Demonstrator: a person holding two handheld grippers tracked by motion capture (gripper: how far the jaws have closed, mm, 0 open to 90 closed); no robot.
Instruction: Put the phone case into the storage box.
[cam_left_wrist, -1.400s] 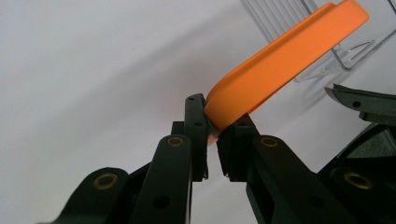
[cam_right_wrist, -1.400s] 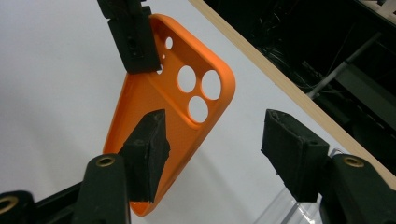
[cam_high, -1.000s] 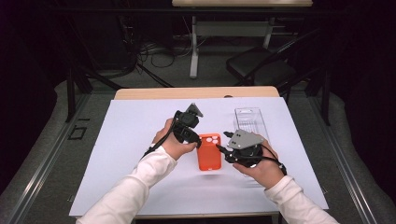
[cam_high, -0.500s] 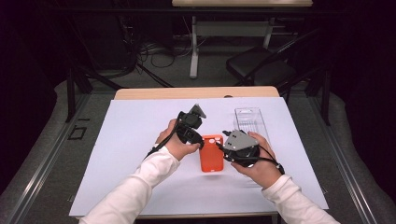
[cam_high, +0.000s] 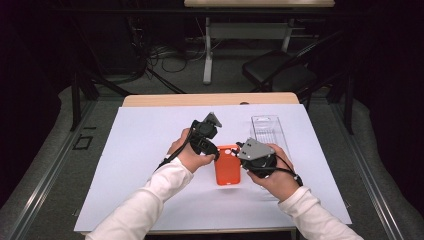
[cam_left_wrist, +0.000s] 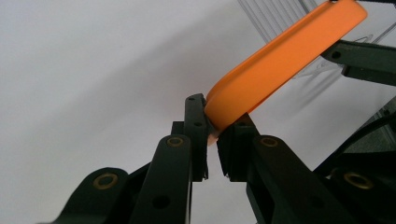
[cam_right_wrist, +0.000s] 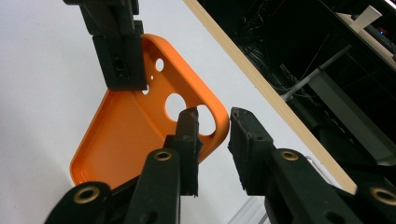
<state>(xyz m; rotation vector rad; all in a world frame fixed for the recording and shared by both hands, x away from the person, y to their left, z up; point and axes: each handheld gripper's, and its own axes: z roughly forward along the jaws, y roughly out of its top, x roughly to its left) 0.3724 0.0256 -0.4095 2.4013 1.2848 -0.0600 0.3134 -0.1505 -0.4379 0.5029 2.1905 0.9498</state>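
Note:
An orange phone case (cam_high: 227, 172) is held above the white sheet between both hands. My left gripper (cam_high: 216, 152) is shut on one corner of it; in the left gripper view the pads (cam_left_wrist: 212, 140) pinch the rim of the case (cam_left_wrist: 280, 60). My right gripper (cam_high: 239, 150) is at the neighbouring corner. Its jaws (cam_right_wrist: 215, 121) have just been closing, one inside the case (cam_right_wrist: 126, 135) by the camera hole and one outside the rim, with a small gap still showing. The left gripper (cam_right_wrist: 119, 51) grips the far corner in the right gripper view.
A clear plastic tray (cam_high: 270, 130) lies on the white sheet just behind the right hand. The wooden table edge (cam_high: 210, 99) runs along the back. A dark chair (cam_high: 280, 72) and cables stand on the floor beyond.
The right gripper now sits closer against the case's corner than a second ago. The left hand and the case have hardly shifted.

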